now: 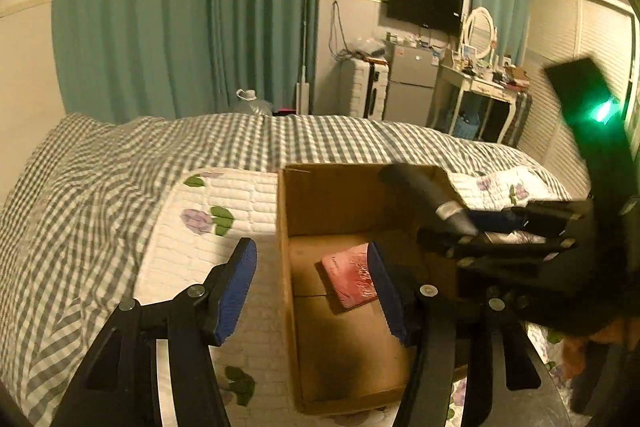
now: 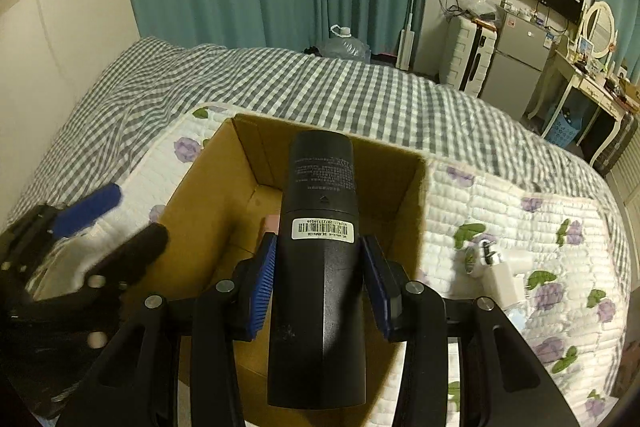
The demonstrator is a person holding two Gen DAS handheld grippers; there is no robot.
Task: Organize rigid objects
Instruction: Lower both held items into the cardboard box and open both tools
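The right claw [image 2: 320, 279] is clenched around the waist of a black bottle [image 2: 318, 227] held above the open cardboard box [image 2: 200, 187] on the bed, the left claw [image 1: 312, 291] released beside it; the bottle looks stiff, smooth, likely slippery

Black bottle [image 2: 318, 267]: white barcode sticker, digits and print too small to read.

Matt black cylinder [image 2: 320, 267], possibly plastic, brown cardboard box [image 2: 208, 187], quilted cloth bedspread [image 2: 500, 227]
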